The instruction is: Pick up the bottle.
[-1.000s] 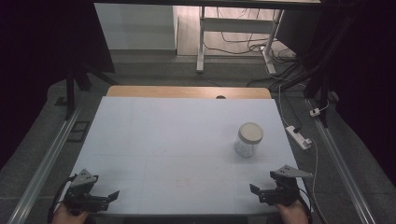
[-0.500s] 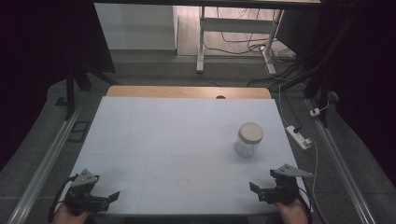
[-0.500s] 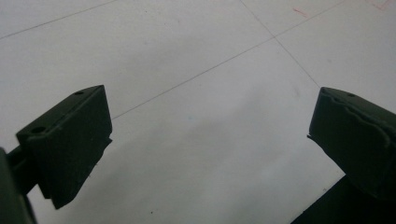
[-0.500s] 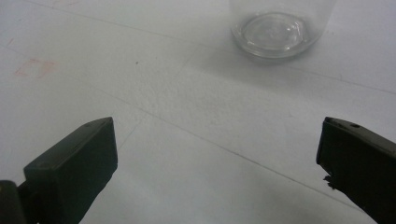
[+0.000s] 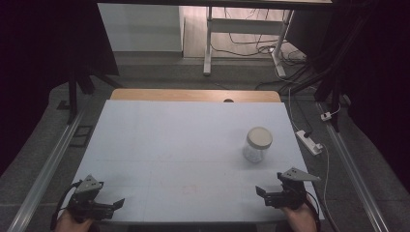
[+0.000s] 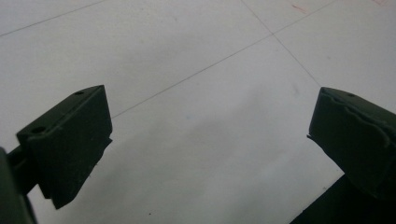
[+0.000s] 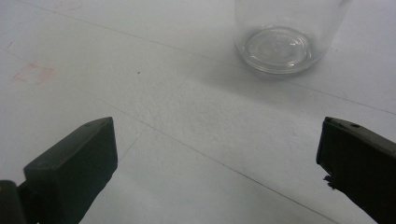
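Both grippers idle at near table edge, jaws apart, holding nothing.
Glass jar (image 5: 257, 144): clear round body, thick base, pale flat lid, no readable label; upright on matte white table (image 5: 169, 145), right half, ahead of right gripper (image 5: 263, 194). Left gripper (image 5: 113, 205) well apart.

glass jar (image 5: 258, 144) | clear, pale lid on; upright | right half of the white table (image 5: 159, 145); untouched
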`<state>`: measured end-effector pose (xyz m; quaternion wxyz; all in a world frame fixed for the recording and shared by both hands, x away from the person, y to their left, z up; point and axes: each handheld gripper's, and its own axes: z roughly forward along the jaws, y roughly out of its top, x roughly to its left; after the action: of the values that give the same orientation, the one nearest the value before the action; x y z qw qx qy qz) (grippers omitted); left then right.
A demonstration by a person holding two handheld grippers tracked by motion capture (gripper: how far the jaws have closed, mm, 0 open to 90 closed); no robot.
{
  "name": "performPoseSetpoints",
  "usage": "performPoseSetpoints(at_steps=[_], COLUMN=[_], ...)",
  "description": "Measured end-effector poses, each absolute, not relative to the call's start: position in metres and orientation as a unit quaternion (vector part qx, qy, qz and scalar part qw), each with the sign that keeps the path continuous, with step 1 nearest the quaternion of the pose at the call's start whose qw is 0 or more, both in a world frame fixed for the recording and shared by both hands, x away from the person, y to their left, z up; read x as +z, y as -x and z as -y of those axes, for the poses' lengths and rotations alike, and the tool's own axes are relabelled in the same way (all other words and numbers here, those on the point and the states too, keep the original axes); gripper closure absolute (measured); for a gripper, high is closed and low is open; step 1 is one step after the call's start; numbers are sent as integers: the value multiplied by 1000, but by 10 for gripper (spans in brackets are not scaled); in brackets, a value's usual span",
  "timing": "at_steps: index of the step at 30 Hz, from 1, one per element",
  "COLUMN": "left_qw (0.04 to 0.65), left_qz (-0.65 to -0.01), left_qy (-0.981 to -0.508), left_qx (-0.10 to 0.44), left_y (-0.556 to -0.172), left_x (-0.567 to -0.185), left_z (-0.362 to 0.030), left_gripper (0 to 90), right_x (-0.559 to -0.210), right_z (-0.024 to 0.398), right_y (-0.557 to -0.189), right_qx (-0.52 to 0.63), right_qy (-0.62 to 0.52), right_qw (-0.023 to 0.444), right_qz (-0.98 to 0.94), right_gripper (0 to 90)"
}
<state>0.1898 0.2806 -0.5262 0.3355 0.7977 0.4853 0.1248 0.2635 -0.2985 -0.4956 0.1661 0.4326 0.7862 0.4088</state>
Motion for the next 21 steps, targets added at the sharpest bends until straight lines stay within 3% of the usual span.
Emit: performPoseSetpoints(at_steps=[21], left_qw=[334], left_qz=[-487], left_qy=[-797], left_qx=[125], left_y=[-190], left_x=[-526], left_z=[-280], left_gripper=[1], right_x=[-498], right_z=[289], right_y=[-278], right_qx=[412], right_qy=[-427], right_qw=[154], right_qz=[-790], right_gripper=[0])
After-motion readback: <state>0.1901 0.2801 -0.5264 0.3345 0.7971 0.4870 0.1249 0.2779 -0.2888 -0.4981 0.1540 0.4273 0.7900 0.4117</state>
